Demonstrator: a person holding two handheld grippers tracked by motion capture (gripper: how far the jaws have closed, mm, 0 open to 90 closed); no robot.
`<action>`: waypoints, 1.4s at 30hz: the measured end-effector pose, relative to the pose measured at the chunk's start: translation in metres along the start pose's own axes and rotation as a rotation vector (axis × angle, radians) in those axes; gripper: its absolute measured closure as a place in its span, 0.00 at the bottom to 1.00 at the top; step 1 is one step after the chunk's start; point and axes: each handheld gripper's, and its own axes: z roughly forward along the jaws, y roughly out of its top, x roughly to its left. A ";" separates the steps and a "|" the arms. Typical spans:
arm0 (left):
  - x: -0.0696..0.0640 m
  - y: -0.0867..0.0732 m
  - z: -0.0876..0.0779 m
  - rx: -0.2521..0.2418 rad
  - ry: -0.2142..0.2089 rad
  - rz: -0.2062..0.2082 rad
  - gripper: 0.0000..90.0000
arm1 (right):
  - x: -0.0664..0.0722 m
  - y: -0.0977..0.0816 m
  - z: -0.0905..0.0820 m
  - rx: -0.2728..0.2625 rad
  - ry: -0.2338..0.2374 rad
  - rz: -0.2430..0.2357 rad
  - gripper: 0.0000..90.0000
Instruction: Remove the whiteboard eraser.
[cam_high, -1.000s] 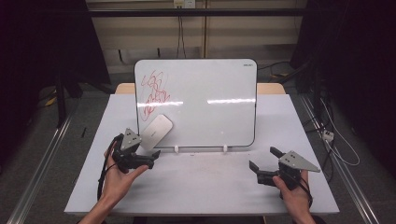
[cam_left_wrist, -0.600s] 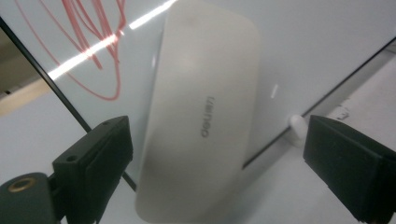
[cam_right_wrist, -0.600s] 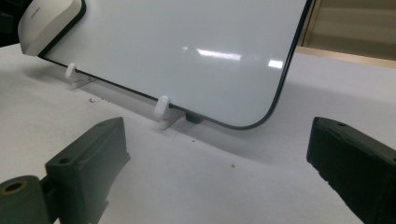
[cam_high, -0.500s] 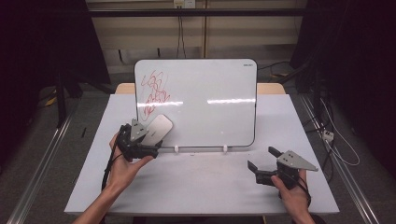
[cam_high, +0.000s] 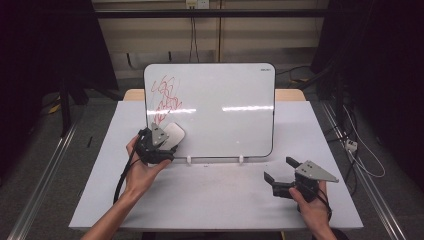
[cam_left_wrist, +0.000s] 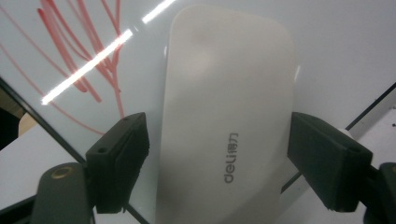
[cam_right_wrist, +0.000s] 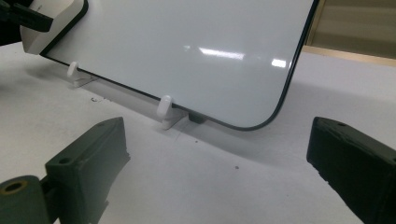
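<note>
the left claw (cam_left_wrist: 219, 154) has just been closing around the white eraser (cam_left_wrist: 229, 112) on the whiteboard (cam_high: 220, 100), pads near its sides; seat the grip squarely, then wipe the red scribble (cam_high: 165, 97). right claw (cam_high: 280, 170) rests wide open on the surface (cam_high: 220, 200).

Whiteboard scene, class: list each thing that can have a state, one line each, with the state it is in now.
Whiteboard: propped upright on white pegs, red scribble at its upper left.
Eraser: flat against the whiteboard, between the left jaws.
Left hand-held gripper: jaws just been closing around the eraser; contact not clear.
Right hand-held gripper: open, nothing between its jaws, above the table.
</note>
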 end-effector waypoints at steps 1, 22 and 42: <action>-0.001 0.000 0.001 0.006 -0.003 0.007 0.24 | 0.000 0.000 0.000 0.000 0.002 0.004 0.06; -0.012 0.001 0.008 0.046 0.091 0.100 0.33 | 0.001 0.000 0.002 0.007 0.009 -0.004 0.06; -0.011 0.000 0.007 0.024 0.090 0.083 0.34 | 0.001 -0.001 0.001 0.009 0.009 -0.004 0.06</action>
